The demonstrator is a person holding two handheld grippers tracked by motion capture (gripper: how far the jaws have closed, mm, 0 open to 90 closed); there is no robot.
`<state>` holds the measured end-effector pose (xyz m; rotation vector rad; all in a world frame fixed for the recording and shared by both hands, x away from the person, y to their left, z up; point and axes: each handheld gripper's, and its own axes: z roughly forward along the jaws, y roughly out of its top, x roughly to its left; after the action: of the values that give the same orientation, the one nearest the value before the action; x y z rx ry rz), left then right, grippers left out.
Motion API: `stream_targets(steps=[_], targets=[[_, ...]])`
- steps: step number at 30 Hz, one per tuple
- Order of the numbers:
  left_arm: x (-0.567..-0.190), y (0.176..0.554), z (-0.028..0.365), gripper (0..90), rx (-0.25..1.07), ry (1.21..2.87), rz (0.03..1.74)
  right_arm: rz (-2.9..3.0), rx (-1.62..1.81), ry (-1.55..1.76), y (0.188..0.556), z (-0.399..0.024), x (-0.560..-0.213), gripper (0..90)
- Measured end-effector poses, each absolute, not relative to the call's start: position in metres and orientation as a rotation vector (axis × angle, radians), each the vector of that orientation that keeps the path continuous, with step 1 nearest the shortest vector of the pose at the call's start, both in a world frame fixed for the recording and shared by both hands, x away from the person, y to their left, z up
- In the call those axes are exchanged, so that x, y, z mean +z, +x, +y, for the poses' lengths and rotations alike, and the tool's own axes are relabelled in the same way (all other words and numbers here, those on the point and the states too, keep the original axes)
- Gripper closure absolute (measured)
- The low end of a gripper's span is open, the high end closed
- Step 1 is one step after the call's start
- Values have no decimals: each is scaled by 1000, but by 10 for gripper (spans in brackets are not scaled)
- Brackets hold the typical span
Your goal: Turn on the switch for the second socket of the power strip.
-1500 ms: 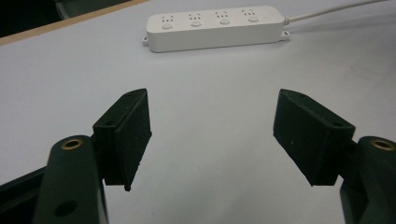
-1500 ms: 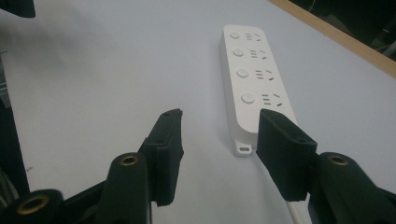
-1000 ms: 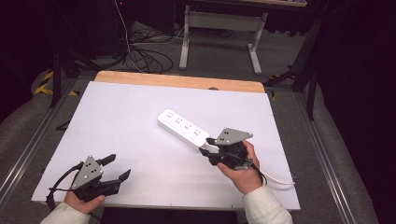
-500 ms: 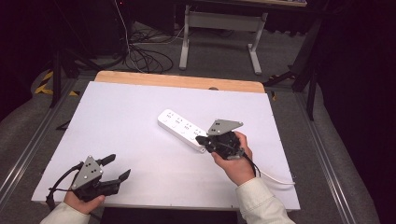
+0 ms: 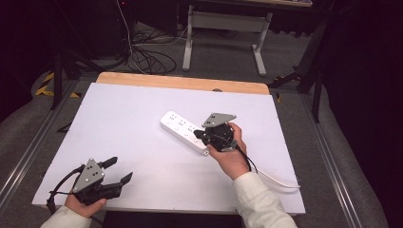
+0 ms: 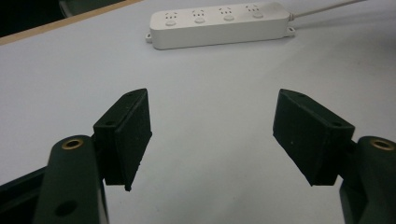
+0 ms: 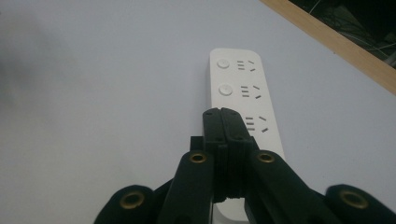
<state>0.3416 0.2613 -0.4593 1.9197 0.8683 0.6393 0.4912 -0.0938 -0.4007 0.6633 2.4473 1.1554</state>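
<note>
Your right gripper has its jaws pressed together with nothing between them, tips over the white power strip (near its third button), which lies flat mid-table. Your left gripper rests near the front edge, jaws wide apart.

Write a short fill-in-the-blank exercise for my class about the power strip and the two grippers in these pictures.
1. The white power strip has ____ round buttons along its top.
2. The jaws of the right gripper are ____, poised over the strip.
3. The left gripper sits near the table's front edge with its jaws ____.
4. The strip's cable is coloured ____.

Missing words: four; shut; open; white
</note>
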Motion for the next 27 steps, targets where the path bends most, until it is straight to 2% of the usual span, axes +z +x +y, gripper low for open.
stream_targets(steps=[13, 27], targets=[[-459, 342, 262, 282, 642, 1922, 869, 2460, 1194, 735, 521, -80, -426, 900], [-459, 342, 262, 282, 644, 1922, 872, 2453, 1191, 798, 537, -68, -448, 900]])
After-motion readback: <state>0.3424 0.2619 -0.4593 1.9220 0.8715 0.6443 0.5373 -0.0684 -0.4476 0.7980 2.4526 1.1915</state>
